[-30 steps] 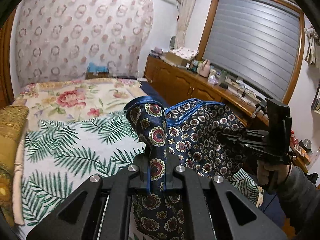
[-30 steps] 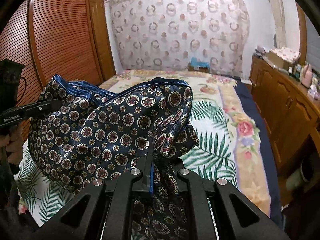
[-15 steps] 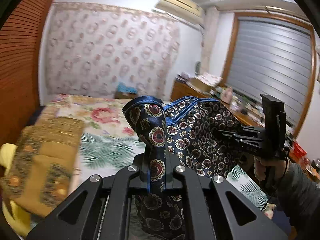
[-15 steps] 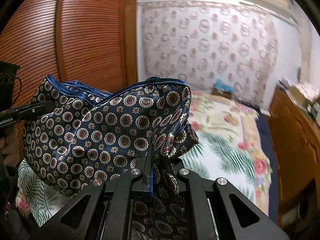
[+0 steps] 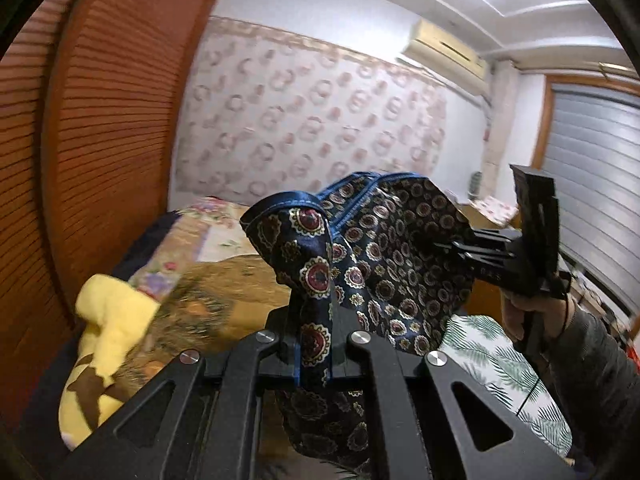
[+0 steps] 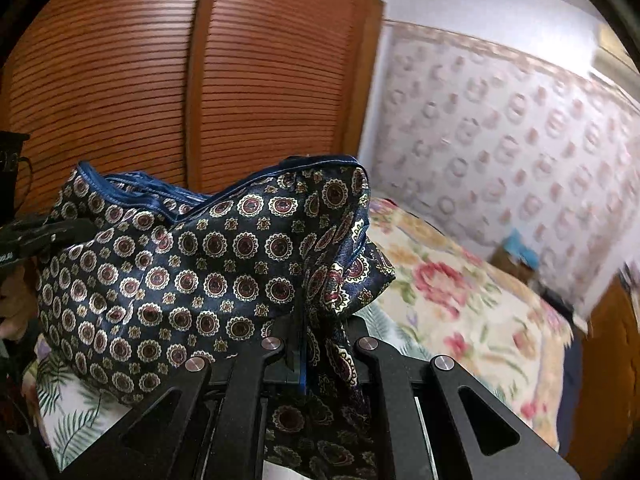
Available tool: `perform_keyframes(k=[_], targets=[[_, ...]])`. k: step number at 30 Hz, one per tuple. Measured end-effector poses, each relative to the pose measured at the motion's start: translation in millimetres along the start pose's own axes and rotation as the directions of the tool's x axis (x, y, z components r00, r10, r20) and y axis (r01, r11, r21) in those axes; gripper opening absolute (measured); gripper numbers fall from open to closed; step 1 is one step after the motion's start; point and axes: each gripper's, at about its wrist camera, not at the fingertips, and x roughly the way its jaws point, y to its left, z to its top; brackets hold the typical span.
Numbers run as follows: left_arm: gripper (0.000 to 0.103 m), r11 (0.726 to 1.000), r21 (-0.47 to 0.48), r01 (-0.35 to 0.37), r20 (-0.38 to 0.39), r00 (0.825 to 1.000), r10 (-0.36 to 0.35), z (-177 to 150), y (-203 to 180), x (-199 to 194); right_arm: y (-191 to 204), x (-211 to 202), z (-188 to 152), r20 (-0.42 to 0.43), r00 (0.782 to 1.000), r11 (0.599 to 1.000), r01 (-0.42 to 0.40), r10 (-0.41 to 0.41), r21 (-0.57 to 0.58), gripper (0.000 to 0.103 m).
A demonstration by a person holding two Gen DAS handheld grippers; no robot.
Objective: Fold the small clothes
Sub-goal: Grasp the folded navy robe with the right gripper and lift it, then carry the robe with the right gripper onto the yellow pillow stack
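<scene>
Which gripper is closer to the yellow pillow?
Left. The left gripper hangs just right of the yellow pillow; the right gripper holds the garment farther right.

A home bedroom: floral-covered bed (image 6: 472, 304), louvred wooden wardrobe doors (image 6: 160, 72), wall air conditioner (image 5: 444, 50).

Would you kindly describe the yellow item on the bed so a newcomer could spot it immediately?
Start at the slatted wooden wardrobe and look down to the near edge of the bed. There lies a soft yellow plush beside a golden-brown patterned cushion; its plain bright yellow with dark brown markings sets it apart.
</scene>
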Motion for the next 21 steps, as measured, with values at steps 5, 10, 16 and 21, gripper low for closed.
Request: perform_keyframes(k=[5, 10, 16, 21], targets=[[0.008, 0.996, -0.070, -0.057, -0.016, 0.998, 0.056, -18, 33, 9, 3, 74, 23, -0.032, 0.998, 0.997, -0.051, 0.049, -0.064, 0.008], [0.008, 0.988, -0.095, -0.125, -0.044, 0.992, 0.121, -38, 54, 18, 5, 143, 26, -0.067, 0.994, 0.986, -0.097, 0.088, -0.138, 0.008], [0.008, 0.980, -0.080, -0.184, -0.055, 0.982, 0.180, -52, 56, 16, -4, 186, 27, -0.088, 0.991, 0.987, -0.110, 0.100, -0.120, 0.009], [0.033, 0.977, -0.062, -0.205, -0.043, 0.978, 0.203, -45, 58, 6, -17, 200, 25, -0.109, 0.992, 0.994, -0.076, 0.066, -0.084, 0.019]])
